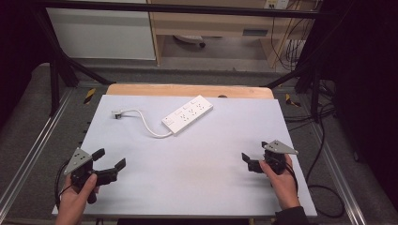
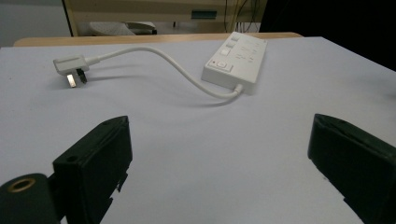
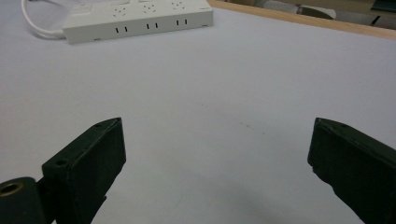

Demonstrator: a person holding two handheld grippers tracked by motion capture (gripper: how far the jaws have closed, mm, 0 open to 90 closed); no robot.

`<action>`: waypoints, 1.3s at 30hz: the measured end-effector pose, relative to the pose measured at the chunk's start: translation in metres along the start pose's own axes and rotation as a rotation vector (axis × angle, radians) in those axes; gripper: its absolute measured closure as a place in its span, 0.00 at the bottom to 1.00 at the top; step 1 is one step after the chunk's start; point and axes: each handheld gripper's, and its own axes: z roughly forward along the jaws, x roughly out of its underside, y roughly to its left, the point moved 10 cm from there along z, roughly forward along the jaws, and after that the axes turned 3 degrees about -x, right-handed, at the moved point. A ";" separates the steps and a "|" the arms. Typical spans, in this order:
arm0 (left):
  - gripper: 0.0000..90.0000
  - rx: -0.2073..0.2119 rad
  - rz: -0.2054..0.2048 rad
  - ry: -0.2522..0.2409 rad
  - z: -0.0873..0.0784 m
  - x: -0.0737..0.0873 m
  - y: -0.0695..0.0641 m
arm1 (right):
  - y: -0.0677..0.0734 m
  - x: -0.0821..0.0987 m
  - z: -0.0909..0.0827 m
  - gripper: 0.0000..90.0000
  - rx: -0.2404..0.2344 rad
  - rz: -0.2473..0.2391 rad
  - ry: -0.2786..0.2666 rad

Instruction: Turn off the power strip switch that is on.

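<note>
High view: the table [image 1: 197, 187] is covered by a pale sheet. A white power strip [image 1: 187, 114] is laid far of centre, its cord [image 1: 146, 123] run left to the plug [image 1: 117, 114]. The left claw [image 1: 111, 161] and right claw [image 1: 253, 153] are held wide, nothing gripped, near the front corners.

A white power strip [image 1: 187, 114] lies on the far middle of the pale sheet [image 1: 197, 173] that covers the table, set at a slant. Its white cord [image 1: 143, 123] curves off to the left and ends in a plug [image 1: 117, 114] lying on the sheet. A strip of the wooden tabletop [image 1: 187, 90] shows along the far edge. Beyond it stand a light wood cabinet [image 1: 211, 23] and a white panel [image 1: 101, 33]. Black cables [image 1: 324, 187] trail on the grey floor at the right.
</note>
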 end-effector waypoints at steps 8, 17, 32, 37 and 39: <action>0.07 0.006 0.004 -0.012 -0.002 -0.002 -0.002 | 0.002 0.000 0.001 0.04 -0.004 -0.015 0.003; 0.08 0.016 0.009 -0.021 -0.004 -0.005 -0.006 | 0.013 -0.005 -0.001 0.03 -0.014 -0.025 -0.013; 0.07 0.061 0.037 -0.099 -0.012 -0.020 -0.022 | 0.030 -0.008 0.001 0.03 -0.060 -0.071 -0.016; 0.08 0.055 0.009 -0.136 -0.011 -0.034 -0.023 | 0.031 -0.006 0.001 0.03 -0.063 -0.074 -0.008; 0.09 0.050 0.013 -0.128 -0.008 -0.035 -0.023 | 0.030 -0.007 0.001 0.03 -0.061 -0.071 -0.012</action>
